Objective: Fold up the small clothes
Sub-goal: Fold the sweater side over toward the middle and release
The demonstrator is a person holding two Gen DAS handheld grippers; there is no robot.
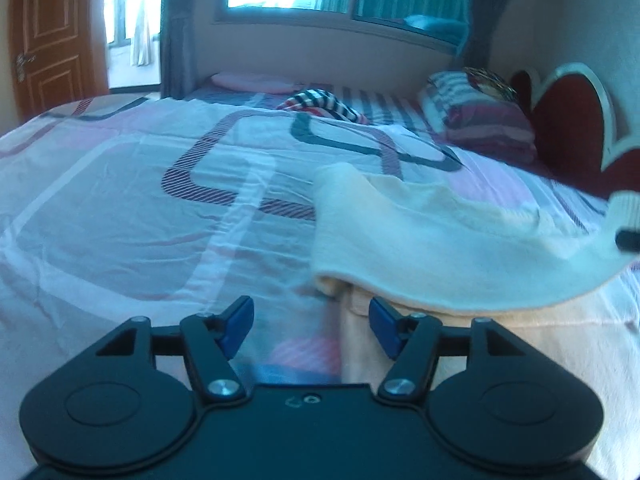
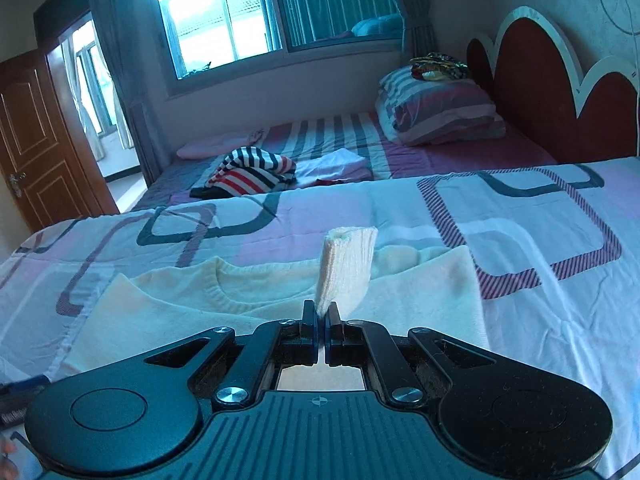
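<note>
1. While the cream sweater [image 2: 168,312] lay spread on the quilt [image 2: 500,216], its ribbed cuff [image 2: 346,268] stood up narrow and pleated from the right gripper [image 2: 321,316], whose jaws were pressed together on the cuff's lower end; the knit looked soft and fuzzy, with a round ribbed neckline facing that camera.
2. The left gripper [image 1: 311,326] had its blue pads [image 1: 240,322] spread, nothing between them but quilt and the sweater's left edge; its right pad [image 1: 382,324] sat just beside that edge, though contact could not be told.
3. In the left view a fold of the sweater [image 1: 420,240] draped over in a smooth curve, its rolled edge just ahead of the open jaws; a cuff [image 1: 624,210] showed at the far right border.
4. The quilt was thin, lightly creased cloth printed with rounded squares in pink, grey and hatched stripes; wide bare quilt lay to the left of the sweater and beyond it.
5. Past the quilt's far edge, well apart from the sweater, lay a striped garment [image 2: 248,174], a striped pillow [image 2: 436,108] and a scalloped red headboard [image 2: 560,92].
</note>
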